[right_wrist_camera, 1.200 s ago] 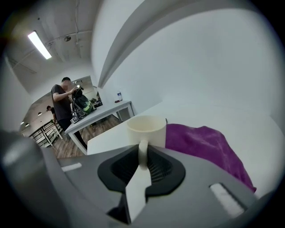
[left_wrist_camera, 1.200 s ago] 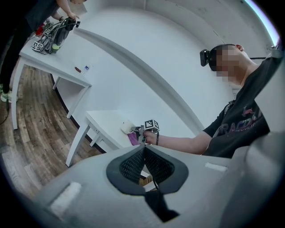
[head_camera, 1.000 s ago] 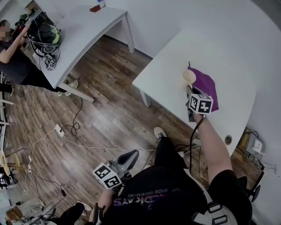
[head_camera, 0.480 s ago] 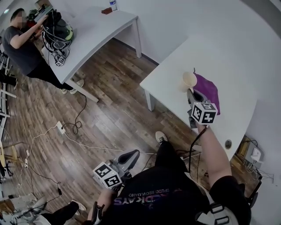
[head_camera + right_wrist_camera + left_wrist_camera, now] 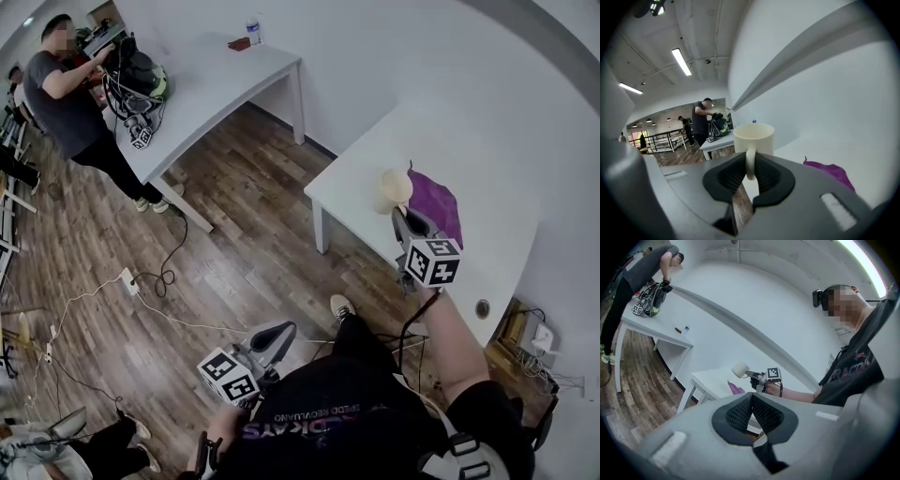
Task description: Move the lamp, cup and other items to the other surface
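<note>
A cream cup [image 5: 753, 139] hangs in the air by its handle, pinched between the jaws of my right gripper [image 5: 750, 172]. In the head view the cup [image 5: 393, 189] is lifted over the near white table [image 5: 469, 141], just left of a purple cloth [image 5: 433, 202], with the right gripper [image 5: 405, 222] behind it. The left gripper view also catches the cup [image 5: 739, 369] and cloth [image 5: 736, 389]. My left gripper [image 5: 752, 414] is low over the floor by my body, jaws together with nothing between them; in the head view the left gripper [image 5: 272, 339] shows at the bottom.
A second white table [image 5: 211, 80] stands at the far left with a bag [image 5: 141, 75], a marker cube [image 5: 141, 137] and a bottle [image 5: 254, 30]. A person [image 5: 75, 98] stands at it. Cables [image 5: 141, 281] lie across the wooden floor between the tables.
My right gripper has risen and lifted the cup off the near table, next to the purple cloth. The left gripper has hardly shifted. The view has swung, so the far table shows more fully.
</note>
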A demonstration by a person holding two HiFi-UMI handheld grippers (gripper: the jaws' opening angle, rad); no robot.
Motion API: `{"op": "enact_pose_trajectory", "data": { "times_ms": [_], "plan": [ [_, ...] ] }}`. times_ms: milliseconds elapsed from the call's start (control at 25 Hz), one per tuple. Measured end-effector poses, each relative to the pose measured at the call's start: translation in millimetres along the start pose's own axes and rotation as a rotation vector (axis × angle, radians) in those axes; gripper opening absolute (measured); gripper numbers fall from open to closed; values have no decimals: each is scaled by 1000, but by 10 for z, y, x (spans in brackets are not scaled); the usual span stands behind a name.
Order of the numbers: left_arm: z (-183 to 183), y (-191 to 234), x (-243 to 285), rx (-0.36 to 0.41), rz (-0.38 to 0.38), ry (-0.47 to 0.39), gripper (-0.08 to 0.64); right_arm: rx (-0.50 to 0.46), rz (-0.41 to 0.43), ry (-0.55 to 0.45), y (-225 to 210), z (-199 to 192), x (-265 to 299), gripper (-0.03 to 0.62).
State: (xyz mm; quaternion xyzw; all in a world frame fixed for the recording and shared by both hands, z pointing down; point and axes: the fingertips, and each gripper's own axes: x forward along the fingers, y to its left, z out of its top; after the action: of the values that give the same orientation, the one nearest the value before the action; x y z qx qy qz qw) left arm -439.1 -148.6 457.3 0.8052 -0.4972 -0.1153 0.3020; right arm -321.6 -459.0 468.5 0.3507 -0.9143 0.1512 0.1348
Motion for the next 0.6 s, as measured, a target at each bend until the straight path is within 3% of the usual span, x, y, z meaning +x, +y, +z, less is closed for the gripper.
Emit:
{"op": "enact_pose_trajectory", "data": {
  "times_ms": [320,600],
  "plan": [
    [-210,-214,-455,19,-39,22,0,-8,13,-69,508,-30,-693,48],
    [-437,-479,-894,18,-94,68,0,13,-30,-96,935,-292,-1459,48]
  ]
}}
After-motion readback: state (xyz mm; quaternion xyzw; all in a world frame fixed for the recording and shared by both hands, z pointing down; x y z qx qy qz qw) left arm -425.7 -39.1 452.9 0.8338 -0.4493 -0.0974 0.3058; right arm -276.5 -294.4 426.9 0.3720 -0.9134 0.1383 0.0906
